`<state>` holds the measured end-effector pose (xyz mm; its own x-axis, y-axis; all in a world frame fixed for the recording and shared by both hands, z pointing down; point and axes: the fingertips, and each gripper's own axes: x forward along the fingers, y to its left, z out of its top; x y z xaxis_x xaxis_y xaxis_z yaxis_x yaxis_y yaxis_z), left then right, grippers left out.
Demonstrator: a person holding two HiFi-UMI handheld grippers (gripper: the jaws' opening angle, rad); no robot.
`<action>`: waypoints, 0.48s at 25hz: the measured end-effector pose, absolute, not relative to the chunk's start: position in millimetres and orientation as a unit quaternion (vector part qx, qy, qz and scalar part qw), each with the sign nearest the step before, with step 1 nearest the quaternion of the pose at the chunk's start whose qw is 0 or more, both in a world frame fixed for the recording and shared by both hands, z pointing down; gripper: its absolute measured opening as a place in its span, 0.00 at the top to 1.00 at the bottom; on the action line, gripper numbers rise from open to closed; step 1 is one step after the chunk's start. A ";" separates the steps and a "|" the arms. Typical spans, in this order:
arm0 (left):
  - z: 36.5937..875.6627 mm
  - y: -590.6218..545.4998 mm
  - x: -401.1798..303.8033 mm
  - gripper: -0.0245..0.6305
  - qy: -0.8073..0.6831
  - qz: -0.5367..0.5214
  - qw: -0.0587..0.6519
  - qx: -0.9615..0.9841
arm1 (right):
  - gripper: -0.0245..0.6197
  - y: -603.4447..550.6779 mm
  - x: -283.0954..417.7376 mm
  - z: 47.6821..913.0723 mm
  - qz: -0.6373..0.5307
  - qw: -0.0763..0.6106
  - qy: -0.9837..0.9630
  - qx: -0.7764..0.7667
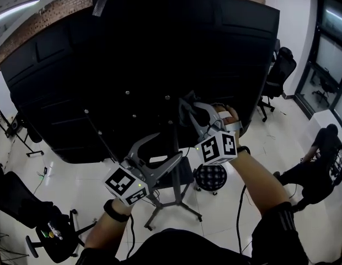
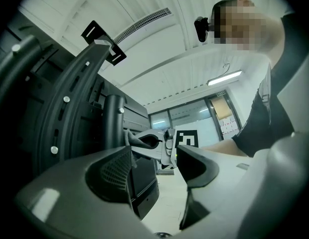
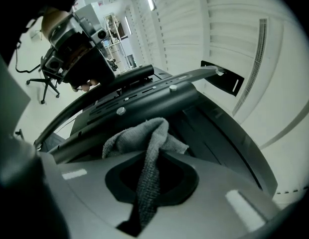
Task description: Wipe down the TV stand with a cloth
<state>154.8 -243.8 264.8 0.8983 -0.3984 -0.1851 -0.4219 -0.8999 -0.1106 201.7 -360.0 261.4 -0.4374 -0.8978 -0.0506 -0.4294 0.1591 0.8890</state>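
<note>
Grey cloth [image 3: 139, 138]: pinched in the closed jaws of the right gripper [image 3: 152, 180]. One strand runs down the gap and the rest is bunched past the tips.
Left gripper [image 2: 154, 166]: jaws spread with nothing between them. The gap looks out on the stand's post and the other gripper beyond.
TV stand [image 1: 172, 200]: black post [image 2: 113, 126] rising from splayed legs on the floor, just beside the left jaw.
Curved bracket [image 3: 149, 91]: dark arm with bolt heads along it. The cloth sits right at its near edge, but whether they touch cannot be told.
TV back [image 1: 132, 54]: wide black panel. Its lower edge runs just past both grippers.
Floor [image 1: 226, 217]: pale and open all round the stand's legs.
Office chairs: one at lower left [image 1: 27, 211] and one at far right [image 1: 278, 70], both well apart from the stand.
Person [image 1: 320, 159]: seated at the far right edge, well clear.
</note>
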 end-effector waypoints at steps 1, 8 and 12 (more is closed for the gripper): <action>265.9 -243.4 158.5 0.49 0.206 0.079 0.073 -0.973 | 0.94 -360.1 209.1 263.1 -0.449 0.261 -0.715 0.468; 268.3 -244.1 183.8 0.49 0.178 0.081 0.068 -0.978 | 0.94 -366.5 269.6 275.1 -0.421 0.279 -0.702 0.502; 271.6 -244.9 195.5 0.49 0.165 0.079 0.064 -0.981 | 0.94 -367.3 299.6 275.0 -0.410 0.288 -0.691 0.521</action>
<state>195.5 -244.9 271.6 0.9332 -0.3135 -0.1758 -0.3338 -0.9374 -0.0998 299.6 -367.3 275.0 -0.2912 -0.9562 -0.0287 -0.4831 0.1210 0.8672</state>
